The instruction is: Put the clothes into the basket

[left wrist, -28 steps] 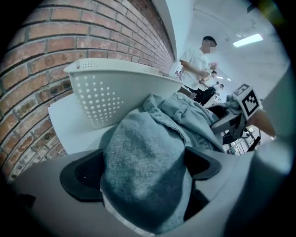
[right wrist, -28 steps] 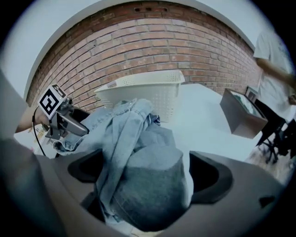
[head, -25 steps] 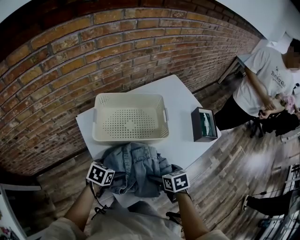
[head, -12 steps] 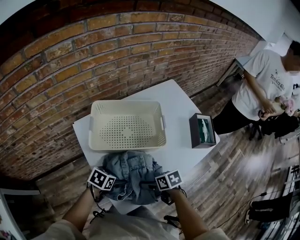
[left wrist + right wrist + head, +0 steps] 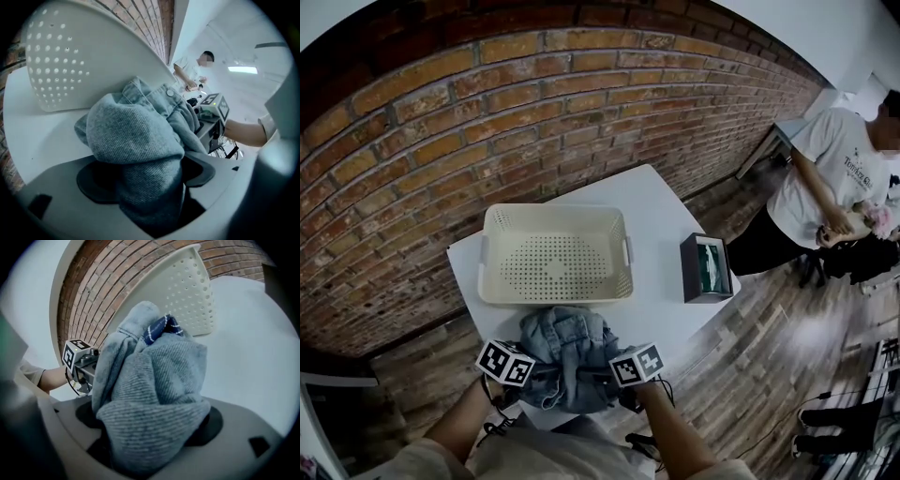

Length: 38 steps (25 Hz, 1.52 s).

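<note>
Head view: denim clothes [image 5: 568,356] are sitting bunched on the near edge of the white table [image 5: 661,220]. The left gripper [image 5: 528,371] is biting in from the bundle's 9 o'clock and the right gripper [image 5: 617,371] from its 3 o'clock, the two facing each other across the heap. The basket [image 5: 553,298] is lying straight at 12 o'clock from the bundle. It is empty, its long axis is running 9-to-3, and its near wall is just beside the cloth, maybe touching. Both hands are looking equally near to it. A black box [image 5: 706,267] is standing well apart at 2 o'clock and a bystander [image 5: 834,178] is keeping off at 3. Left gripper view: the jaws have just been closing and are now pinching a thick denim fold [image 5: 140,140] that is filling the gap between the pads. The basket wall [image 5: 70,56] is looming at 10 o'clock just past the cloth, and the other gripper's marker cube [image 5: 216,107] is showing at 2 o'clock. Right gripper view: same story. The jaws have just been closing and are clamping a fat roll of denim [image 5: 154,394], with the basket [image 5: 185,296] rising at 1 o'clock and the left cube [image 5: 75,355] at 9. Judging from this, nothing is in the basket yet. The coming move is looking like a joint lift and carry toward 12, clearing that near wall first, or the bundle's hanging edge may snag it.
</note>
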Motion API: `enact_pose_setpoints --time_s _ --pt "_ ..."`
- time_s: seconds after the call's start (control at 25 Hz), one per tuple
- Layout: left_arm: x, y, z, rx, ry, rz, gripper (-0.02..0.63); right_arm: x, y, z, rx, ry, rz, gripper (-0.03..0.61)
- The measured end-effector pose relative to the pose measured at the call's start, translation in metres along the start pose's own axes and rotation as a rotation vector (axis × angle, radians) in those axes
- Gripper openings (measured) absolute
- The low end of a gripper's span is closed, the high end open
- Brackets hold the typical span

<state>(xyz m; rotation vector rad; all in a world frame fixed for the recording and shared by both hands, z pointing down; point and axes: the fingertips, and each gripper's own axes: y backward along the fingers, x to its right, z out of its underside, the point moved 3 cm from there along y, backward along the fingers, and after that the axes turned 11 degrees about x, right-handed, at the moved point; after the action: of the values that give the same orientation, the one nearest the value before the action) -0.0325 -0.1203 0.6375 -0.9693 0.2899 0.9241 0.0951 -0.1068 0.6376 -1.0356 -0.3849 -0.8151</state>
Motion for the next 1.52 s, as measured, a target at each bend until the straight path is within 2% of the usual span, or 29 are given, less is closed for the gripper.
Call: enact_pose_setpoints --time_s 0.16,0.36,0.52,0.64,1.2,1.52 --pt "0.006 0.004 -0.002 0.01 -0.016 0.022 0.362 -0.009 0.005 -0.003 0.051 0.048 0.004 0.42" --pt "0.018 0.013 -0.005 0.04 -0.058 -0.001 0.344 -0.022 0.012 -0.007 0.087 0.12 0.015 0.403" --pt "0.04 0.027 -0.006 0.081 -0.07 0.001 0.336 -0.039 0.029 -0.006 0.102 0.167 -0.002 0.4" --pt "0.057 0.038 -0.013 0.114 -0.107 -0.01 0.334 -0.053 0.044 -0.01 0.133 0.198 -0.006 0.4" --pt "0.107 0.117 -0.098 0.349 -0.312 -0.086 0.333 -0.127 0.099 -0.095 0.292 0.488 0.003 0.4" --pt "0.113 0.145 -0.147 0.417 -0.409 -0.108 0.333 -0.151 0.112 -0.144 0.37 0.582 0.013 0.4"
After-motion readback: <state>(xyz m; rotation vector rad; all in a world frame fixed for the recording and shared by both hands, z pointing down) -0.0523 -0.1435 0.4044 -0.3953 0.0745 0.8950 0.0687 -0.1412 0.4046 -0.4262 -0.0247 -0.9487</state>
